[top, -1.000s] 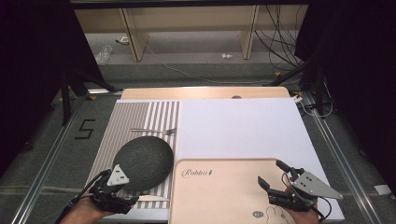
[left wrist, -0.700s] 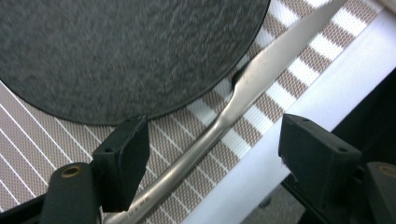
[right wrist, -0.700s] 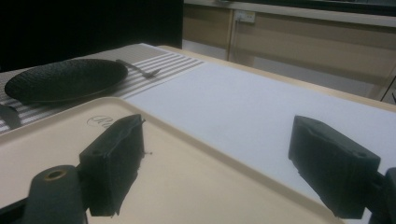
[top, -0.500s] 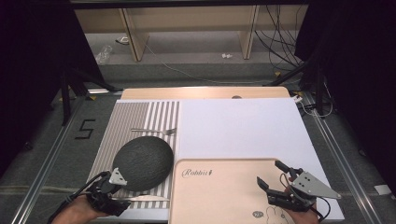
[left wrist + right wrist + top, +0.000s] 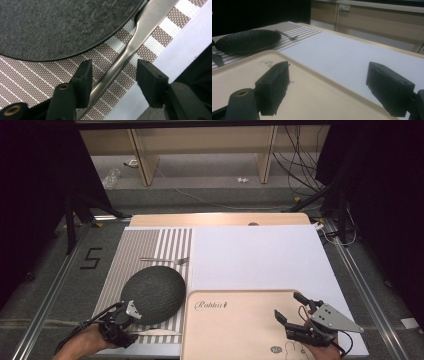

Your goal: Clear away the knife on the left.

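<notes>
A dark round plate point(image 5: 152, 294) lies on a striped placemat point(image 5: 150, 245), with a fork point(image 5: 165, 260) beyond it. A metal knife point(image 5: 157, 332) rests on the mat at its near edge. My left gripper point(image 5: 125, 332) hovers low at the plate's near-left rim. In the left gripper view it point(image 5: 113, 72) is open, its jaws on either side of the knife handle point(image 5: 122, 60) without touching it, and the plate point(image 5: 62, 25) is just past them. My right gripper point(image 5: 288, 306) stands open over the near-right part of a cream tray point(image 5: 235, 330), empty point(image 5: 329, 82).
A white sheet point(image 5: 255, 255) covers the table's middle and right. The tray point(image 5: 242, 77) carries printed lettering near its far-left corner. Dark floor, cables and wooden shelf legs lie beyond the table's far edge. The table's near edge runs right below both hands.
My left gripper has drawn back toward the near-left corner and come down over the knife beside the plate. The right gripper has hardly moved.
</notes>
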